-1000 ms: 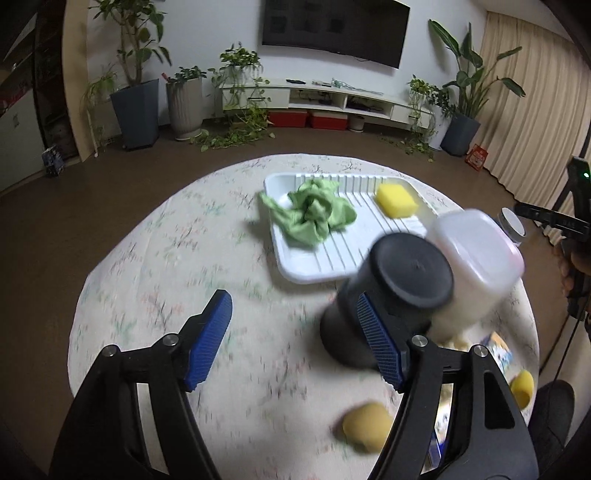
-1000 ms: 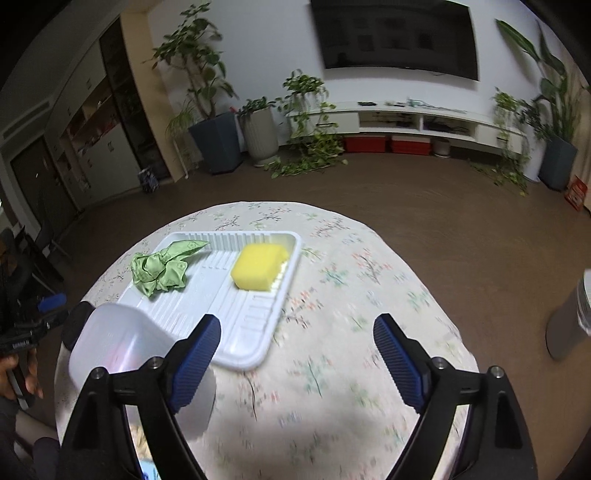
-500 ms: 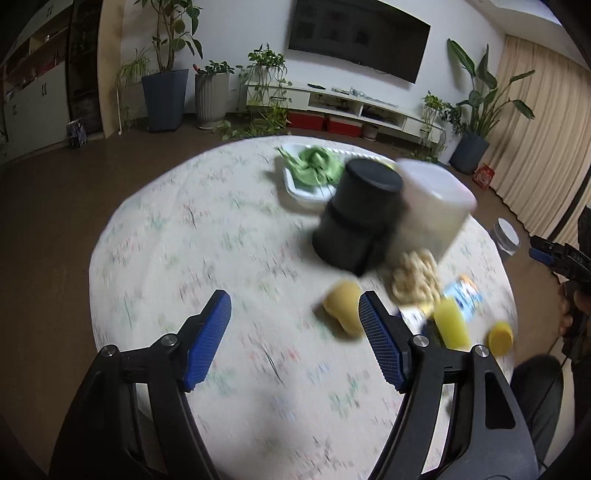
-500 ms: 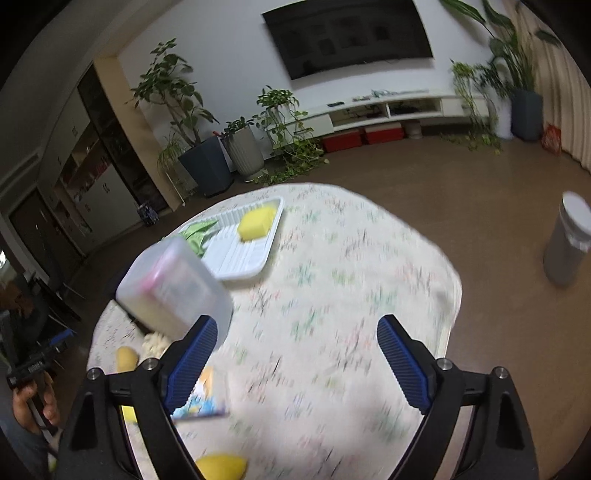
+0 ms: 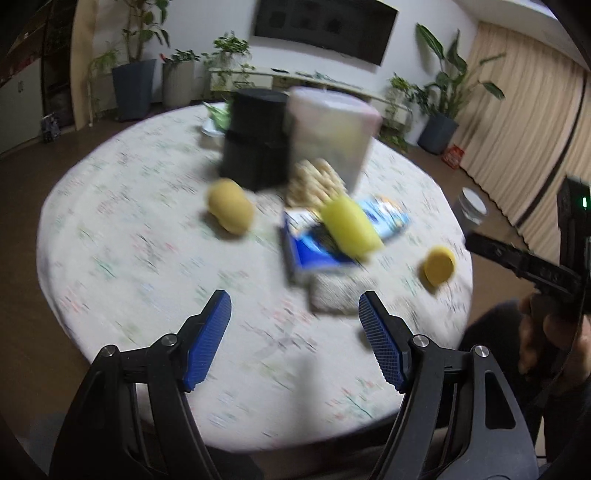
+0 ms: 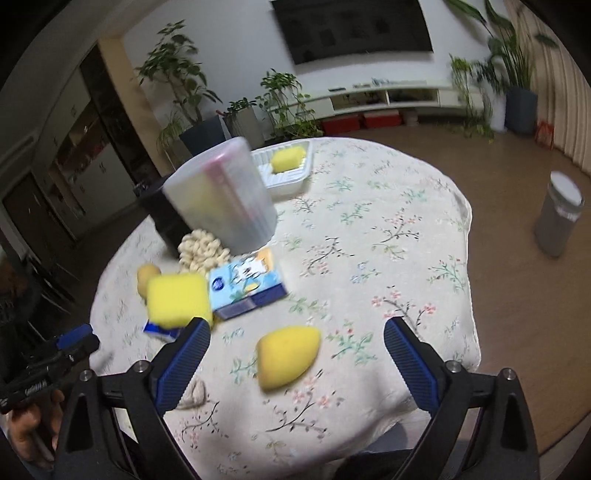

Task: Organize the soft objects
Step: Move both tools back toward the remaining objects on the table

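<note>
I judge a pick-up approach: my right gripper (image 6: 295, 360), jaws opening and empty, frames the yellow sponge (image 6: 287, 355) on the table (image 6: 388, 229); left gripper (image 5: 294, 338) wide, empty; next, descend and close.

This is a home's living room, gathered around a round table (image 6: 424, 229) under a floral cloth. On the white wall beyond the table hangs a large dark television (image 6: 354, 27), and below it runs a long low white media shelf (image 6: 391, 98) with red boxes (image 6: 360, 122) tucked under it. Potted houseplants (image 6: 184, 96) stand along that same wall on either side of the shelf, pleated beige curtains (image 5: 528, 147) fall to the floor off to the table's right, and a brown floor (image 6: 517, 177) spreads around the table.
</note>
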A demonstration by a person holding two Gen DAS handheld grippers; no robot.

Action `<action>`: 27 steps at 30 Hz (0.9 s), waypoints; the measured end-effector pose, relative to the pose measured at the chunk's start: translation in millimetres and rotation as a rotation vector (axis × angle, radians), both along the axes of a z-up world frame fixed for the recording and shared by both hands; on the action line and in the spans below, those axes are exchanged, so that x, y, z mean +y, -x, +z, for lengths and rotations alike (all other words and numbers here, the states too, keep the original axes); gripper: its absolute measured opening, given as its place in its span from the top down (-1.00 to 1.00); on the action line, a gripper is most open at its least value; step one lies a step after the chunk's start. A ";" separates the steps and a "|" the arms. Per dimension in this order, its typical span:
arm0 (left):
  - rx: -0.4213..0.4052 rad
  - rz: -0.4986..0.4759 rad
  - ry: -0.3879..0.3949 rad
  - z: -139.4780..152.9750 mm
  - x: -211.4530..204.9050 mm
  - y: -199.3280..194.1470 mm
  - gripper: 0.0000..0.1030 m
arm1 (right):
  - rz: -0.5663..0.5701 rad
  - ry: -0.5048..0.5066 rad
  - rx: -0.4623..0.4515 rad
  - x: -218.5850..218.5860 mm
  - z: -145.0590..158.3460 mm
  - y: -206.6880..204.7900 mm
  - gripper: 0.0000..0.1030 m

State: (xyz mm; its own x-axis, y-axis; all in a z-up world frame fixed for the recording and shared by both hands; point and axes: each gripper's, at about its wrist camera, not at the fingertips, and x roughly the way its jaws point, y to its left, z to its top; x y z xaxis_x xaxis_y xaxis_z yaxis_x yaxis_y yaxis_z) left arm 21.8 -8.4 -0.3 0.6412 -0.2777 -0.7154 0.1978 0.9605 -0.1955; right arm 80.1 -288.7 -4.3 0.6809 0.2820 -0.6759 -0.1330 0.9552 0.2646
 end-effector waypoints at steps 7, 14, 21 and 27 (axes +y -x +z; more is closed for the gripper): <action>0.003 -0.062 -0.024 -16.9 -33.9 17.3 -0.37 | 0.021 0.063 0.002 20.8 -12.7 11.6 -0.89; -0.024 -0.119 -0.050 -21.8 -59.9 23.8 -0.37 | 0.023 0.122 -0.004 27.0 -18.4 15.3 -0.89; -0.027 -0.139 -0.052 -32.2 -70.3 22.0 -0.36 | 0.038 0.131 0.022 26.4 -24.5 7.8 -0.86; -0.027 -0.148 -0.040 -35.7 -74.6 16.1 -0.37 | 0.049 0.095 0.044 24.0 -30.9 -0.5 -0.80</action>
State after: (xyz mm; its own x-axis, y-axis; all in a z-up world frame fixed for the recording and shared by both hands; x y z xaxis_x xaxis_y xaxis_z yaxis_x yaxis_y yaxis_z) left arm 5.7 -83.0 -36.0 0.6145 -0.3422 -0.7109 0.3423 0.9274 -0.1506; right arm 80.7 -264.6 -35.2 0.6372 0.2478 -0.7298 -0.1707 0.9688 0.1799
